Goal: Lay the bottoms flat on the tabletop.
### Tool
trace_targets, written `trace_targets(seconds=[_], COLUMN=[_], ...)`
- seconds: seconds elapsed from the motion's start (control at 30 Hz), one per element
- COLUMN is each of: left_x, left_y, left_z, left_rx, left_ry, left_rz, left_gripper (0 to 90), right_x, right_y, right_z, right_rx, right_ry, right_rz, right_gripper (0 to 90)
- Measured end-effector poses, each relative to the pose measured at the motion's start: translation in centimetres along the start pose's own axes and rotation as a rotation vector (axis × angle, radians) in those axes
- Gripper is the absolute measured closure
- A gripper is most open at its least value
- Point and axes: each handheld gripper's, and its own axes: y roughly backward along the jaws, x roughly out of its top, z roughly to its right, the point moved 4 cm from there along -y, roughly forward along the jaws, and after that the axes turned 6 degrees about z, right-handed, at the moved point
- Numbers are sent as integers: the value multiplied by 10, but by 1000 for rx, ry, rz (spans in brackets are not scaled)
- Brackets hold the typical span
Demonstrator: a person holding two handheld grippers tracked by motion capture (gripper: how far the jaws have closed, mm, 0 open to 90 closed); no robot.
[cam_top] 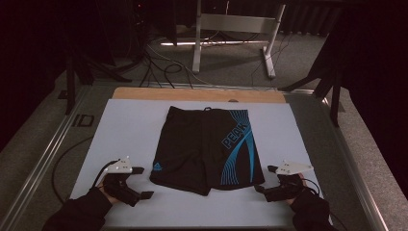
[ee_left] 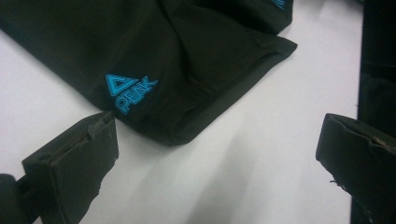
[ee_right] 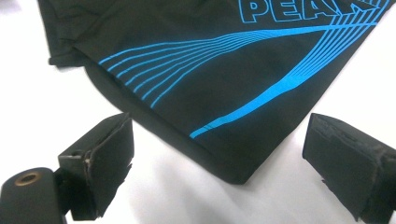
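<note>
Black shorts point(cam_top: 204, 147) with blue stripes are spread flat at the middle of the white table point(cam_top: 130, 130), waistband at the far side. The left gripper point(cam_top: 140, 182) is held near the left leg hem, jaws wide apart, nothing grasped. The right gripper point(cam_top: 266, 179) is likewise spread, just beside the right hem corner.
</note>
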Motion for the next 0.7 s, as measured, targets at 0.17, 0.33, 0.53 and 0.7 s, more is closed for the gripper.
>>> trace_targets(seconds=[0.17,0.33,0.53,0.7], left_x=[-1,0,1,0], left_y=[-1,-1,-3,-5], left_z=[-1,1,5,7], left_rx=[11,15,19,17], left_ry=[12,3,-17,-15], left_rz=[-1,7,1,-1], left_gripper=[2,2,2,2], right_x=[0,1,0,1], right_y=[-5,-6,-9,-9], right_z=[-1,-1,-1,-3], right_rx=[6,-5,11,13], right_ry=[8,10,-2,1], right_rz=[-14,-12,-25,-23], right_gripper=[90,90,90,90])
